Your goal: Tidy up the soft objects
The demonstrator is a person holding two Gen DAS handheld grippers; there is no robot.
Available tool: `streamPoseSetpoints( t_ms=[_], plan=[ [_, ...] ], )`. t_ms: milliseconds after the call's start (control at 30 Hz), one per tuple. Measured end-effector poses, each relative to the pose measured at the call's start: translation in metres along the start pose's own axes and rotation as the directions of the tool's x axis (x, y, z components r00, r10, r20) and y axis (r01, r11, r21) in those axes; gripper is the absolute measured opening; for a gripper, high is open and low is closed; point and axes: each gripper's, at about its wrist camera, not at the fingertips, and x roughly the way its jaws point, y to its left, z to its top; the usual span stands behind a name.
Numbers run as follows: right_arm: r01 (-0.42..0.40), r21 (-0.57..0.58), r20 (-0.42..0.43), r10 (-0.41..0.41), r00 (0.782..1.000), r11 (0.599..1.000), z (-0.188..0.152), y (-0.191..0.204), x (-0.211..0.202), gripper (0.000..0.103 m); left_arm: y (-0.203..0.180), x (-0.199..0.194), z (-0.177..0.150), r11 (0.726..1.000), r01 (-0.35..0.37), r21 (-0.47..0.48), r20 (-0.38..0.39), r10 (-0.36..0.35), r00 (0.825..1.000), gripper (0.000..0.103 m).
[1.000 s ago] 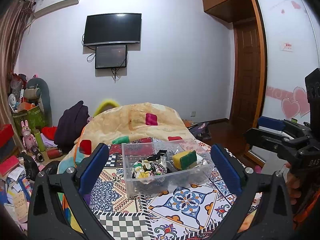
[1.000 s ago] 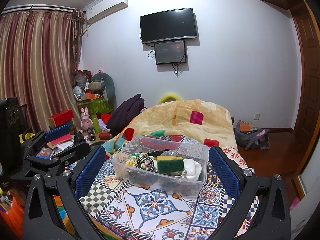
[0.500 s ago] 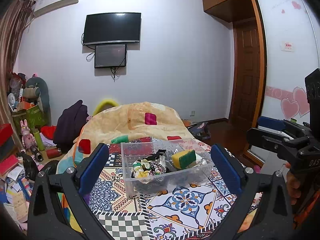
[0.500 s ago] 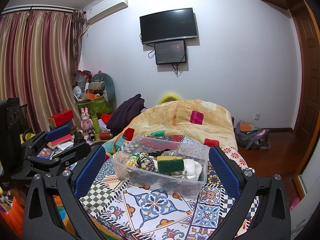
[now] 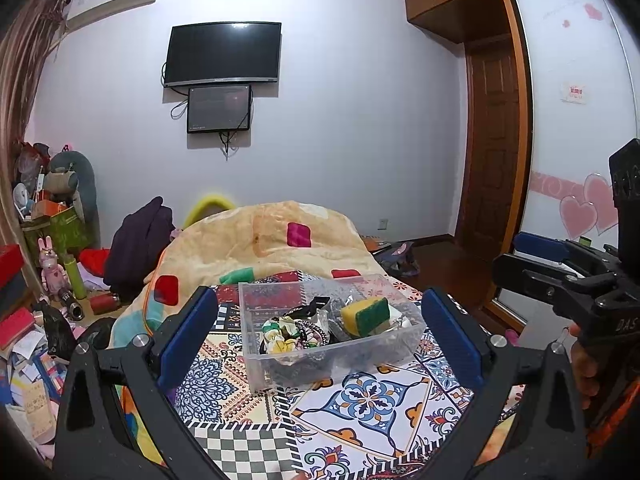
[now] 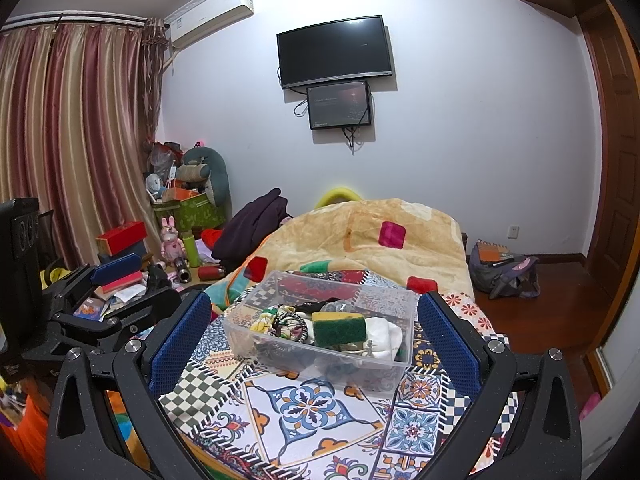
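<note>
A clear plastic bin (image 5: 256,360) stands on a patterned tablecloth (image 5: 360,400). It also shows in the right wrist view (image 6: 360,298). In it lie a yellow-green sponge (image 5: 366,314), hair scrunchies (image 5: 282,330) and a white cloth (image 6: 382,336). The sponge (image 6: 339,328) rests on top of the pile. My left gripper (image 5: 320,332) is open and empty, held in front of the bin. My right gripper (image 6: 314,336) is open and empty too, facing the bin from the right. Each gripper shows at the edge of the other's view.
A bed with an orange patchwork blanket (image 5: 272,244) lies behind the table. Clutter of boxes, toys and bottles (image 6: 160,240) fills the floor at the left. A backpack (image 6: 504,272) sits on the wood floor at the right, near a door (image 5: 496,140).
</note>
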Motion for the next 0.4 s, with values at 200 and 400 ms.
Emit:
streamPoseSetpoints(
  t_ms=[200, 400],
  plan=[
    [0.003, 0.01, -0.007, -0.003, 1.0, 1.0, 0.0008, -0.0016, 0.0008, 0.103, -0.0008, 0.0, 0.0004, 1.0, 0.006, 0.001, -0.013, -0.006, 1.0, 0.103],
    [0.006, 0.014, -0.013, -0.006, 1.0, 1.0, -0.0008, -0.0025, 0.0019, 0.103, -0.002, -0.0024, 0.0022, 1.0, 0.009, 0.005, -0.006, -0.009, 1.0, 0.103]
  ],
)
